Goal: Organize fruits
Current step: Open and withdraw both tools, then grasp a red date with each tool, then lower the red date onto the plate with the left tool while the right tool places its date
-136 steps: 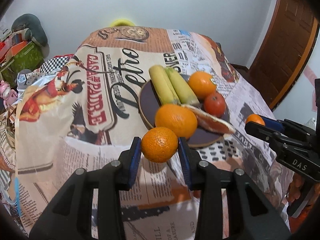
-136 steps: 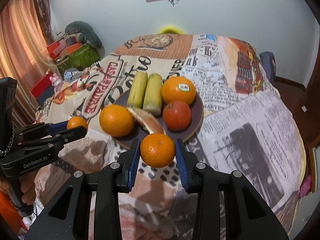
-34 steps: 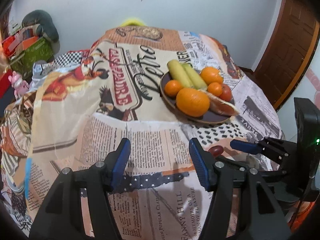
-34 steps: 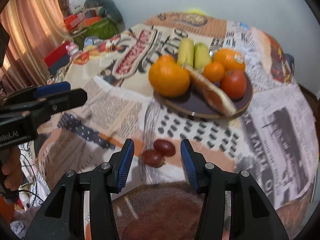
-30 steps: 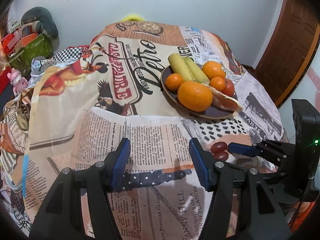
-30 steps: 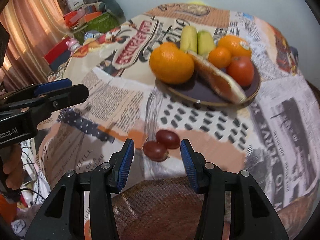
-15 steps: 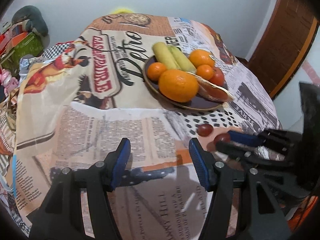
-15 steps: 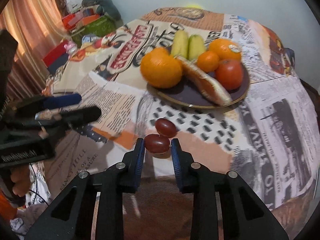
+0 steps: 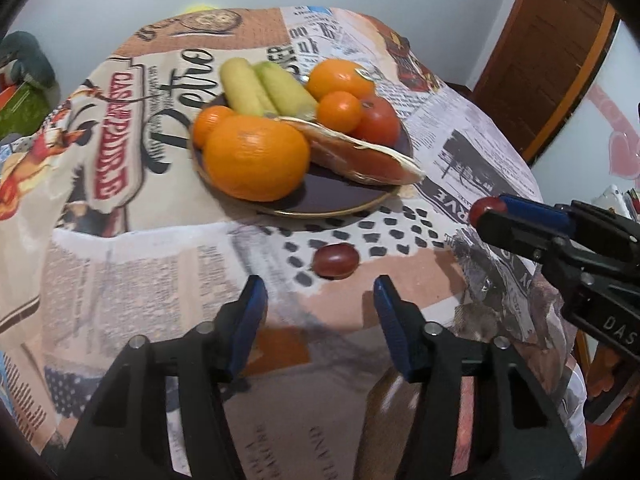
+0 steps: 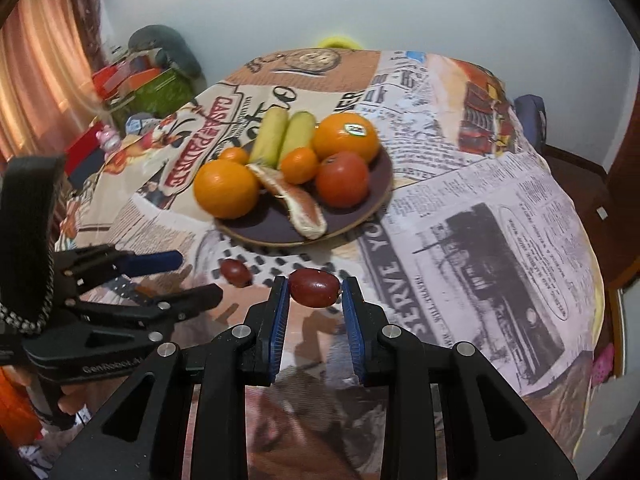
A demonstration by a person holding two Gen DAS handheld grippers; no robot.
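A dark round plate (image 9: 340,200) (image 10: 376,184) on the printed tablecloth holds oranges, mandarins, a tomato, two yellow-green fruits and a peeled slice. My right gripper (image 10: 314,290) is shut on a red grape (image 10: 313,286) and holds it above the cloth in front of the plate; it also shows in the left wrist view (image 9: 484,210). A second red grape (image 9: 335,261) (image 10: 236,271) lies on the cloth just beyond my open, empty left gripper (image 9: 320,296), which appears in the right wrist view (image 10: 188,276).
The table edge drops off at the right and near sides. A brown door (image 9: 540,52) stands at the right. Cluttered boxes and bags (image 10: 140,80) sit left of the table, by an orange curtain (image 10: 36,64).
My right gripper closed on one of the two grapes and lifted it off the cloth. My left gripper moved forward and right, up to the other grape.
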